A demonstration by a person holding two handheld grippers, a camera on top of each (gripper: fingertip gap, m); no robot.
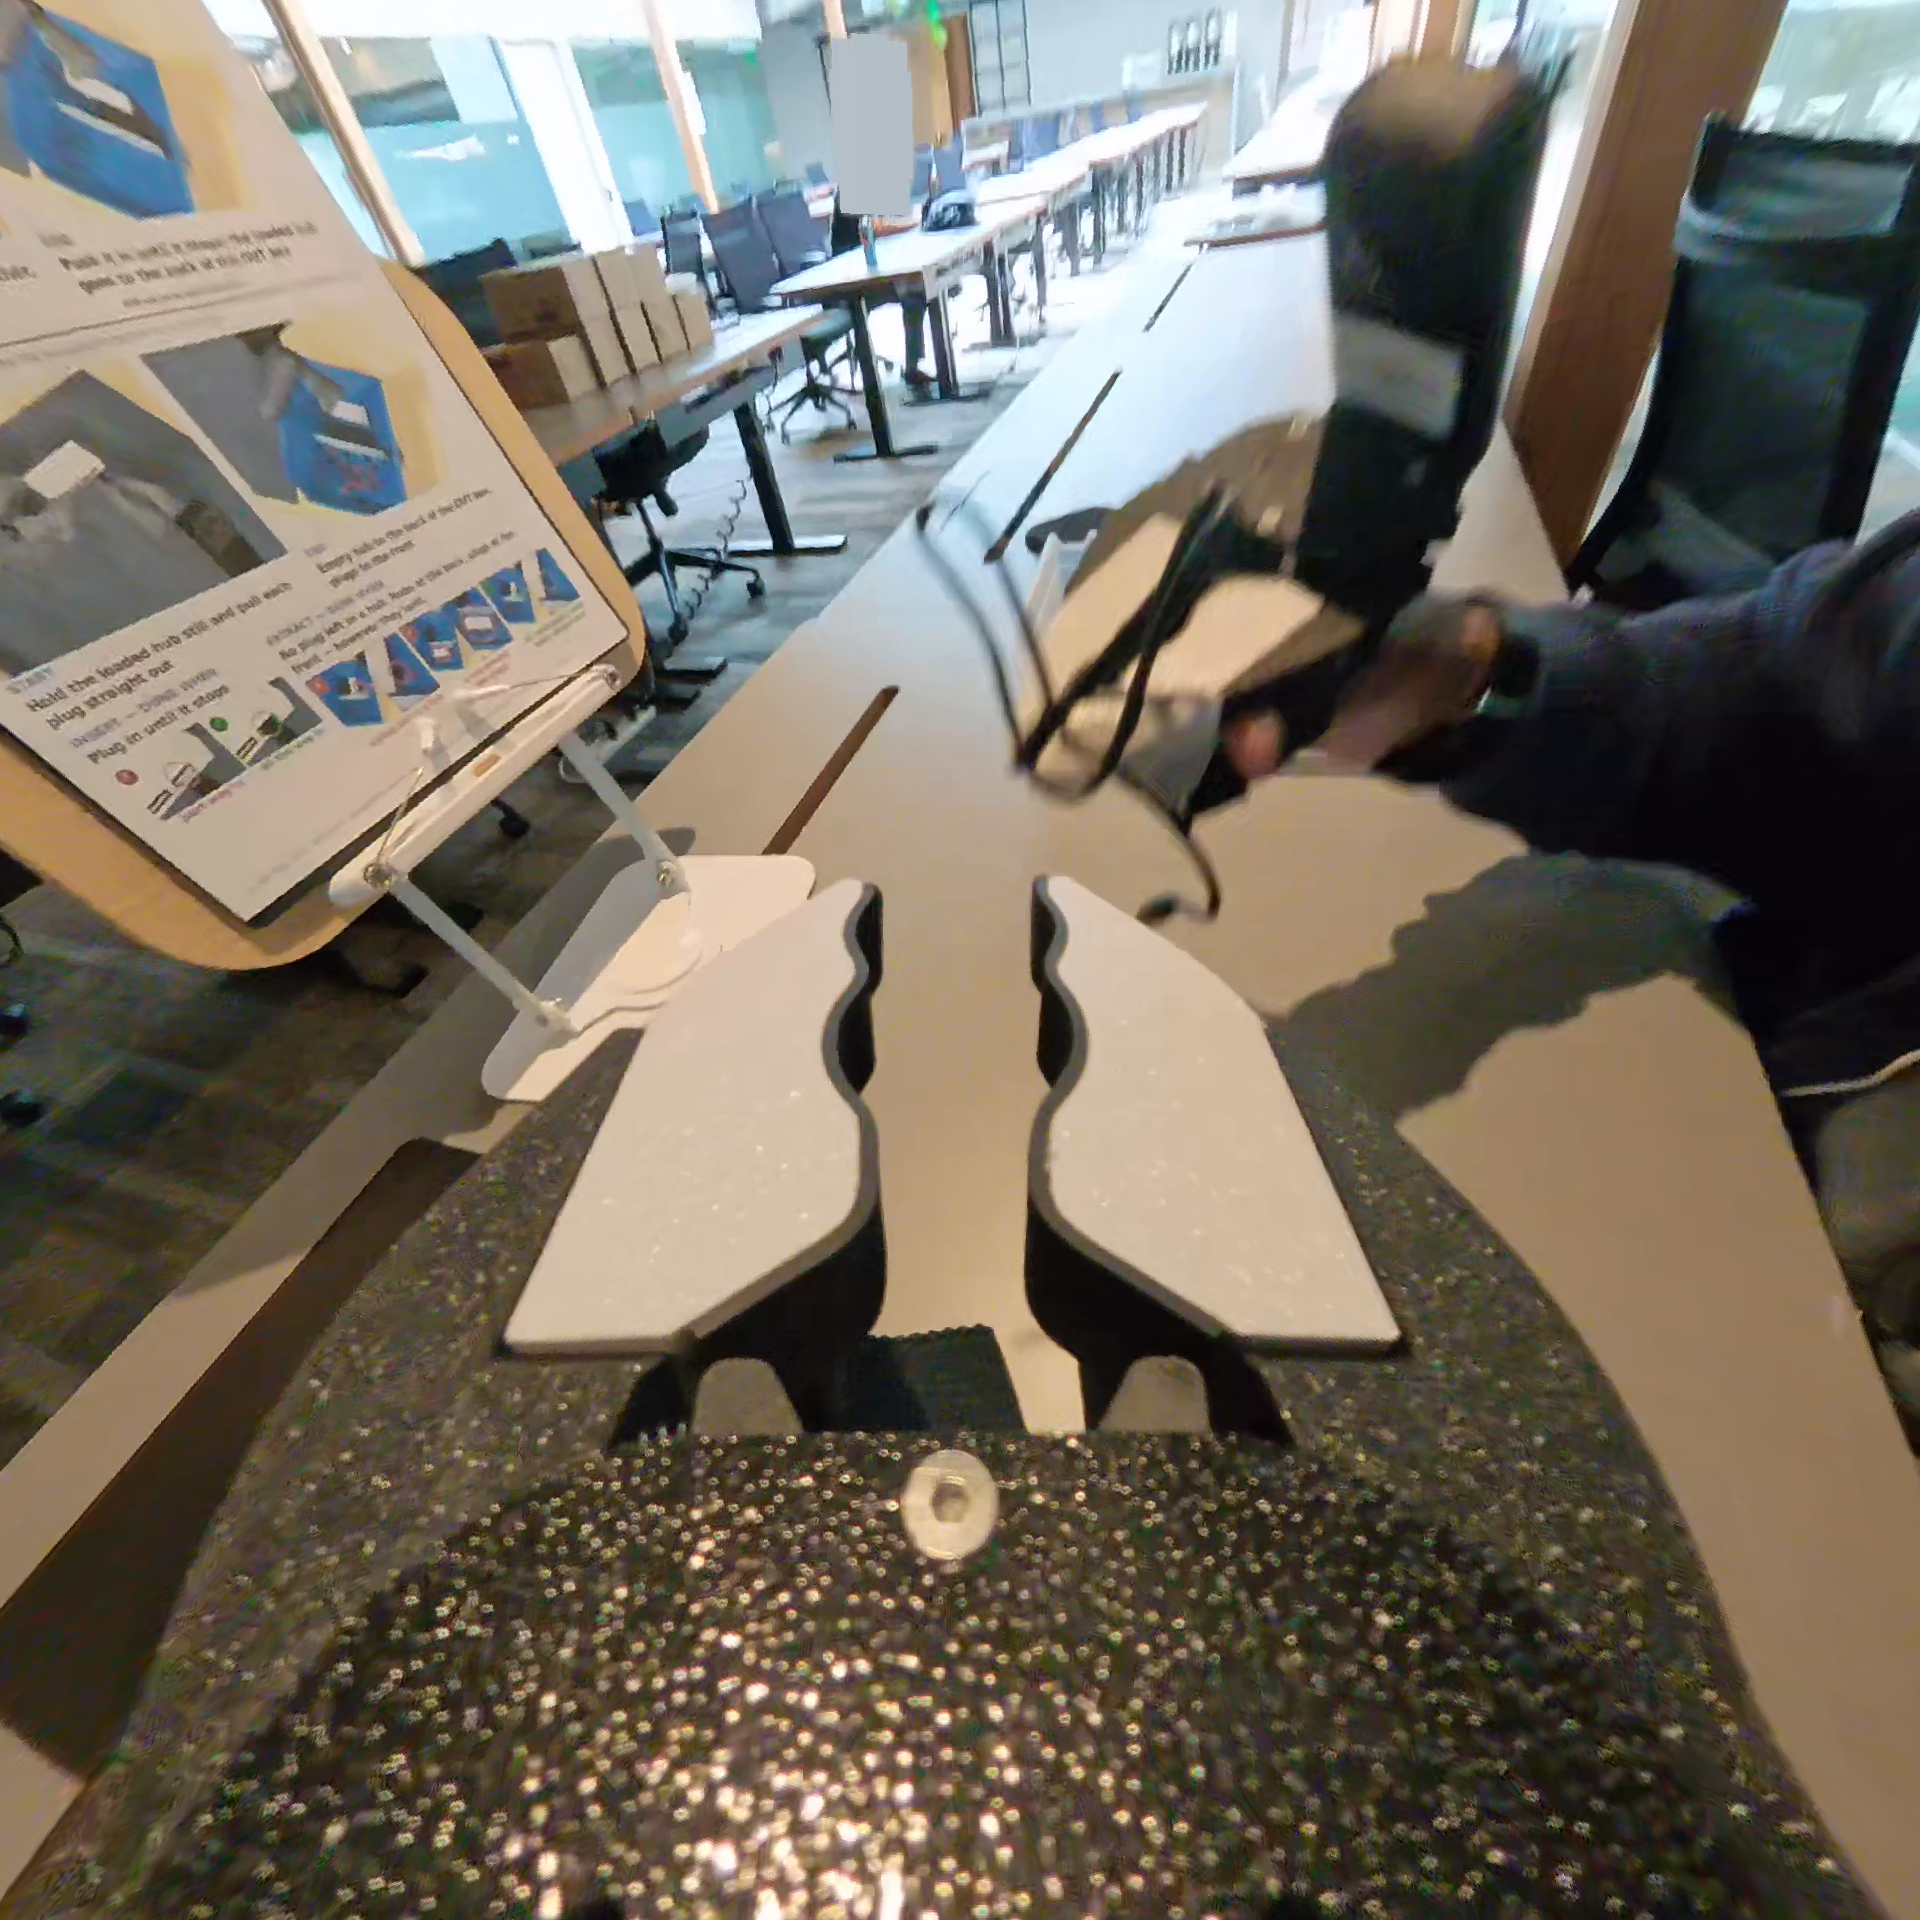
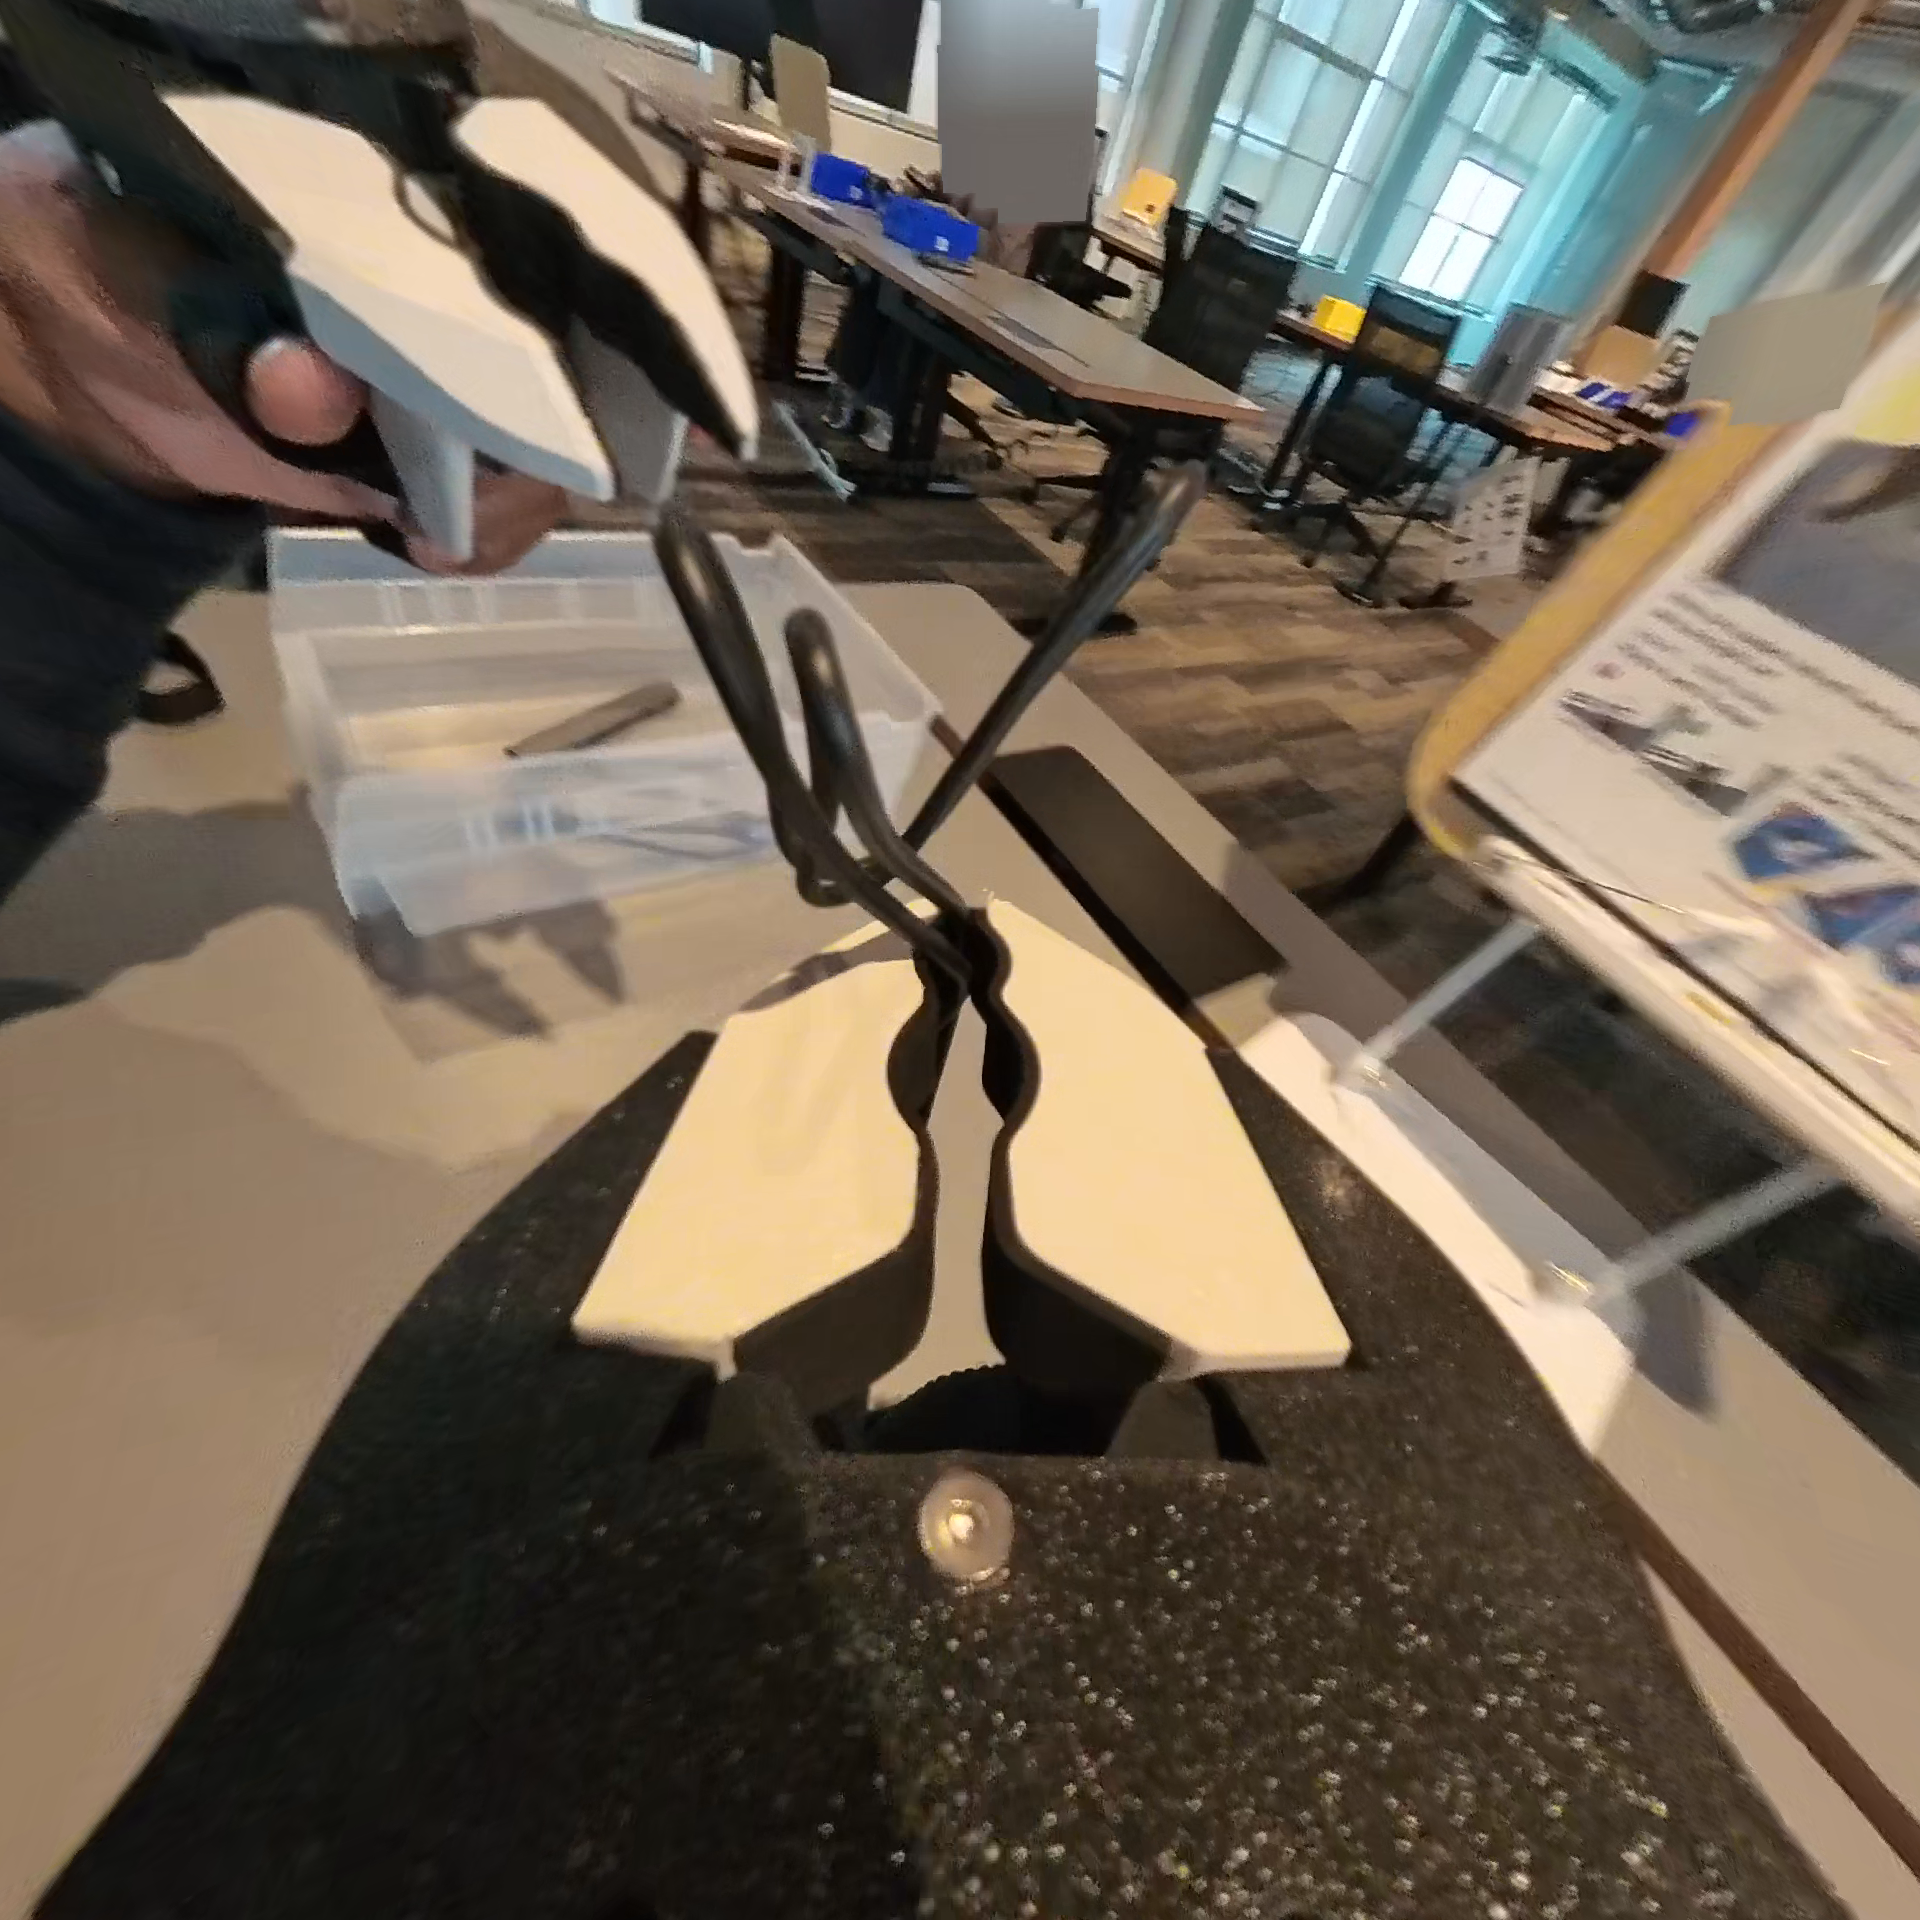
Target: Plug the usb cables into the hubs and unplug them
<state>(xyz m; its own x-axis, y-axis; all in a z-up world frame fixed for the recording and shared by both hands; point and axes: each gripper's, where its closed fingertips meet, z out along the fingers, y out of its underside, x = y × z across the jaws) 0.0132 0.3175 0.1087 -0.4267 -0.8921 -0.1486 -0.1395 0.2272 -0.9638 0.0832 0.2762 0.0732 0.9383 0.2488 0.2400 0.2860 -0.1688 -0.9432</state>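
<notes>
- The black cable (image 2: 1036, 675) is pinched at the tips of the right gripper (image 2: 961, 940), above the bench (image 2: 156, 1143) — its loops hang free.
- The left gripper (image 1: 956, 935) is spread wide, with nothing in it.
- The cable is judged light and floppy; it is better taken at the stiff plug — not clearly seen here.
- A grey bar (image 2: 592, 719), perhaps a hub, lies in a clear box (image 2: 312, 665).
</notes>
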